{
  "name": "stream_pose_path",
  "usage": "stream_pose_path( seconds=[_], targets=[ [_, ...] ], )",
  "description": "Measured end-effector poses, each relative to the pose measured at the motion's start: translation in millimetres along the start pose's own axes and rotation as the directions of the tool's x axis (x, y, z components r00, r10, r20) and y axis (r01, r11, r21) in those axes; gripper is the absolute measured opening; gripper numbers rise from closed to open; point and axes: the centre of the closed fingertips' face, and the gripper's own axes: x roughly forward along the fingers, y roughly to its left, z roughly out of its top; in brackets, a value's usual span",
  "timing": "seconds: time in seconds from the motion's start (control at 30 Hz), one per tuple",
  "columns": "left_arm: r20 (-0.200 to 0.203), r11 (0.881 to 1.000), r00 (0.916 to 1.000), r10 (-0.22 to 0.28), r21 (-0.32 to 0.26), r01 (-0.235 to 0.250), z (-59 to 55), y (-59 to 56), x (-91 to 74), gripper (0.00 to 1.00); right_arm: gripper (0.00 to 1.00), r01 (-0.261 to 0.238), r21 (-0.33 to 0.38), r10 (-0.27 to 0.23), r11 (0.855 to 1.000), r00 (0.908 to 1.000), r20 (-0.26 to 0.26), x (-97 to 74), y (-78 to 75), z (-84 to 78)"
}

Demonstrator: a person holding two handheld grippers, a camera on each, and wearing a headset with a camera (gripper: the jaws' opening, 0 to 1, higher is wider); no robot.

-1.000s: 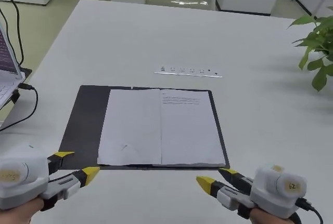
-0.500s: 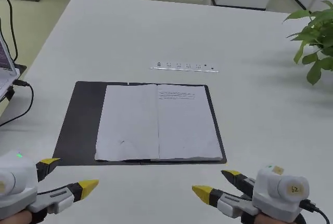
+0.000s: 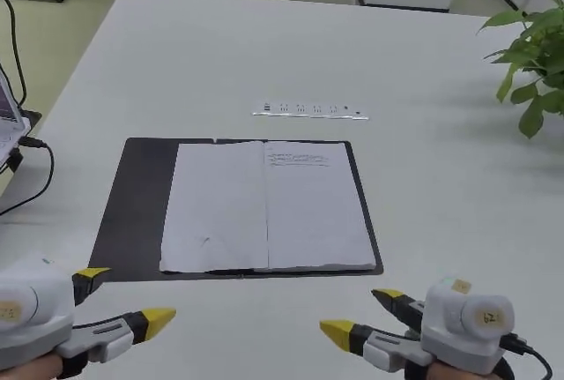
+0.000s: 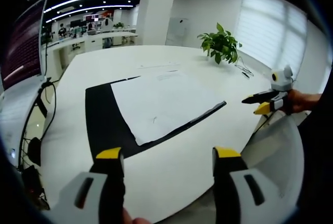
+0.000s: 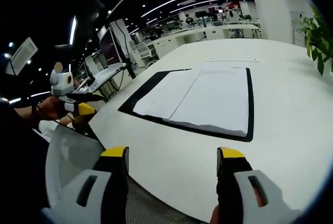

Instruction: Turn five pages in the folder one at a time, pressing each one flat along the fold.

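**Item 1. Folder** (image 3: 135, 214). Black cover, lying open and flat on the white surface (image 3: 264, 54), near the middle of the head view and just ahead of both tools. Long edges run roughly square to the person.

**Contents.** White sheets on both sides of the fold (image 3: 266, 206).
- Left page (image 3: 216, 208): blank apart from a faint mark low down. It covers only the inner part of the left cover, so a wide black band is bare on the outer side.
- Right page (image 3: 315, 212): a few lines of small print at the top, too small to read. It covers nearly the whole right cover, with a thin black margin round it. In the right gripper view its near edge shows as a stack of several leaves.

**Item 2. Left hand-held gripper** (image 3: 125, 294). Lower left of the head view, off the near left corner of the folder and apart from it. Yellow-tipped jaws spread wide, nothing between them.

**Item 3. Right hand-held gripper** (image 3: 359, 311). Lower right, near the folder's near right corner, not touching it. Jaws parted, grasping nothing.

**Item 4. Other fittings.**
- Socket strip (image 3: 308, 111) set in the surface just beyond the folder's far edge.
- Green potted plant (image 3: 529, 63) at the far right.
- Laptop (image 3: 7, 111) with a black cable (image 3: 37, 177) at the left edge.
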Motion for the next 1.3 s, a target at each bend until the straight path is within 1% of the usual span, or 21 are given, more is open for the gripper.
stream_pose_path(
  seconds=[0.2,0.47,0.6,0.77,0.87,1.1,1.17,1.23,1.3],
  targets=[
    [-0.009,1.000,0.9999,-0.007,0.011,0.008,3.2,-3.6,3.4,0.68,0.67,0.002,0.019,-0.003,1.000,0.9999,0.014,-2.1,-4.1,1.4],
    [-0.021,0.999,0.9996,-0.018,0.026,0.019,10.7,-9.1,10.4,0.68,0.67,0.013,0.031,-0.014,0.999,0.9998,0.016,-7.3,-13.1,-1.5],
    [-0.030,0.999,0.9991,-0.030,0.044,0.031,14.4,-14.7,15.7,0.68,0.67,0.028,0.056,-0.030,0.998,0.9989,0.037,-10.9,-20.7,-1.2],
    [-0.042,0.996,0.9980,-0.048,0.069,0.051,20.8,-23.7,23.1,0.68,0.67,0.030,0.063,-0.032,0.998,0.9987,0.040,-14.4,-24.2,-2.4],
    [-0.049,0.995,0.9971,-0.057,0.084,0.061,24.5,-27.8,28.1,0.68,0.67,0.027,0.071,-0.031,0.997,0.9985,0.045,-16.2,-26.5,-2.9],
    [-0.066,0.988,0.9944,-0.082,0.128,0.090,36.5,-41.3,38.0,0.67,0.67,0.023,0.081,-0.027,0.996,0.9982,0.054,-19.3,-32.0,-2.1],
    [-0.067,0.987,0.9940,-0.086,0.131,0.094,39.3,-43.7,39.6,0.67,0.67,0.022,0.086,-0.027,0.996,0.9980,0.058,-20.0,-34.0,-1.5],
    [-0.072,0.985,0.9934,-0.089,0.140,0.099,41.0,-43.6,43.7,0.67,0.67,0.021,0.092,-0.026,0.996,0.9977,0.062,-20.9,-36.0,-0.9],
    [-0.075,0.983,0.9927,-0.094,0.150,0.104,43.9,-47.7,47.3,0.67,0.68,0.017,0.097,-0.023,0.995,0.9975,0.066,-21.7,-37.4,0.0]
  ],
)
